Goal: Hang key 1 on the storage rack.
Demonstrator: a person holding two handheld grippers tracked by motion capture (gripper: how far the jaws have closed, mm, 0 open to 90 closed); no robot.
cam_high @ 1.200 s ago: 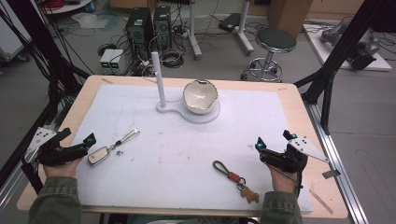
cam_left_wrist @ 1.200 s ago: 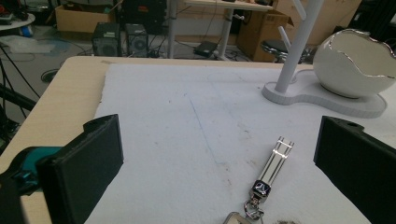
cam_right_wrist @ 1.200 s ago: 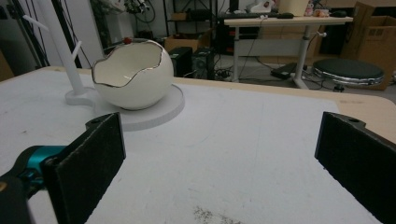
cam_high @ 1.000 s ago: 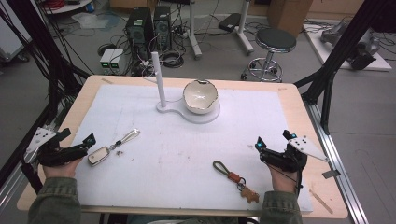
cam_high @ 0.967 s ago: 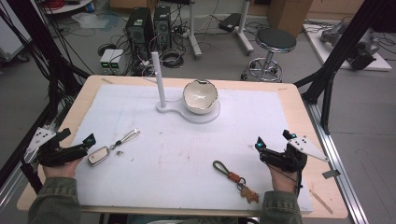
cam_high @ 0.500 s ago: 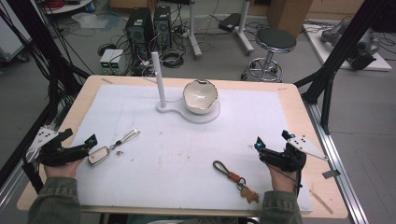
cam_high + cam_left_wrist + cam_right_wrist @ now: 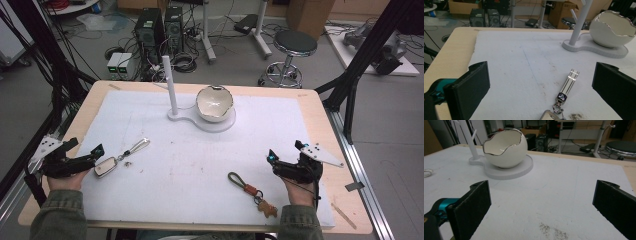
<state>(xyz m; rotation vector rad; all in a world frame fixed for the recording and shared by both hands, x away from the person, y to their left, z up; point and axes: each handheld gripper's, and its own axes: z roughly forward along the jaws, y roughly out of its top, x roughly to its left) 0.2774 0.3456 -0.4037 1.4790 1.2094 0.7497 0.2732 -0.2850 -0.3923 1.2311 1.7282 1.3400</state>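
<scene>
Nothing moved, white mat (image 7: 200, 165), cluttered workshop floor (image 7: 240, 45)

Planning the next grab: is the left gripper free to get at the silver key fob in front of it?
Probably yes. The left gripper is open, and the key fob lies flat on the mat just ahead of its jaws, with nothing between them.
</scene>
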